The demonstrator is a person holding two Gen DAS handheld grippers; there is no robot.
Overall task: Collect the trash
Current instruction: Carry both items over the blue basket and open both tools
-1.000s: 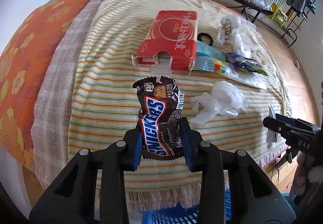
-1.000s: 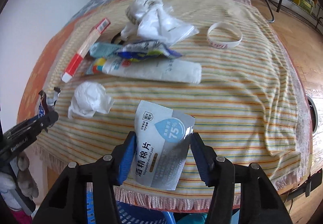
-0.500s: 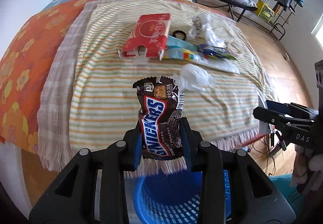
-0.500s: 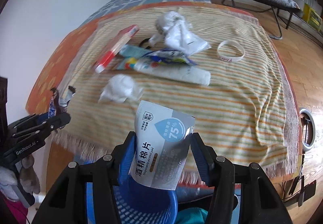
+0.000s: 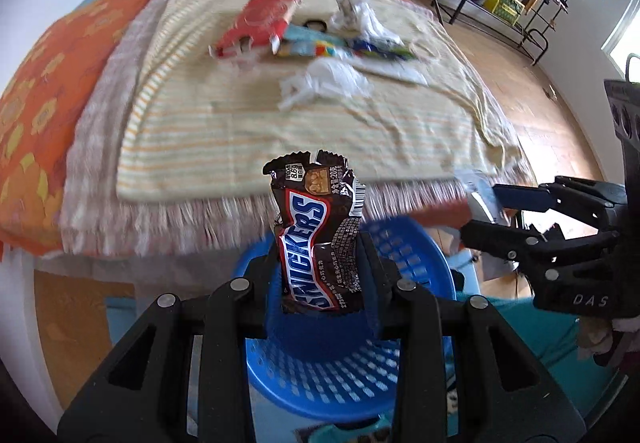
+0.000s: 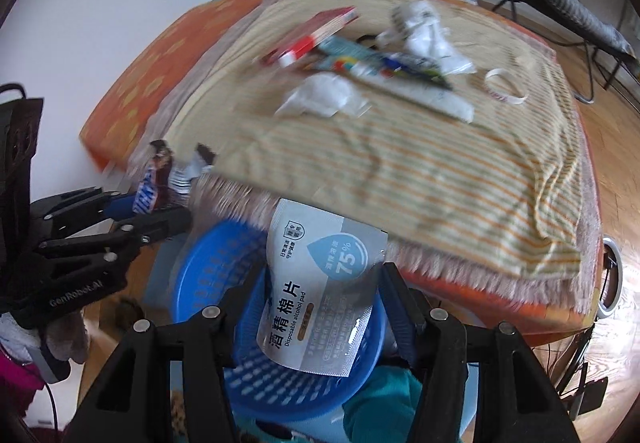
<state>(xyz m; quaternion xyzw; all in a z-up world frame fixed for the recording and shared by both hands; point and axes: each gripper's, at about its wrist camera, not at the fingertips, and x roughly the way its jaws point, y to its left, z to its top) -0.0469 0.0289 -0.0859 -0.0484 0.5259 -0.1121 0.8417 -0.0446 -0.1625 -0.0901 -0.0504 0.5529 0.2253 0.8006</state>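
The left gripper (image 5: 320, 263) clamps a Snickers wrapper (image 5: 316, 235); the right gripper (image 6: 324, 307) pinches a pouch (image 6: 320, 283) reading "Disposable alcohol pad" and "75%". Both now hang over the blue basket (image 5: 404, 255) (earlier only its rim showed). Only the right view shows the white wristband (image 6: 505, 87).

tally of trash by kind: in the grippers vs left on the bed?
Held wrappers: 2, Snickers wrapper, alcohol pad packet
Crumpled white tissue/plastic: 2
Red box: 1
Flat colourful packets: about 3
White ring: 1
Total: about 9
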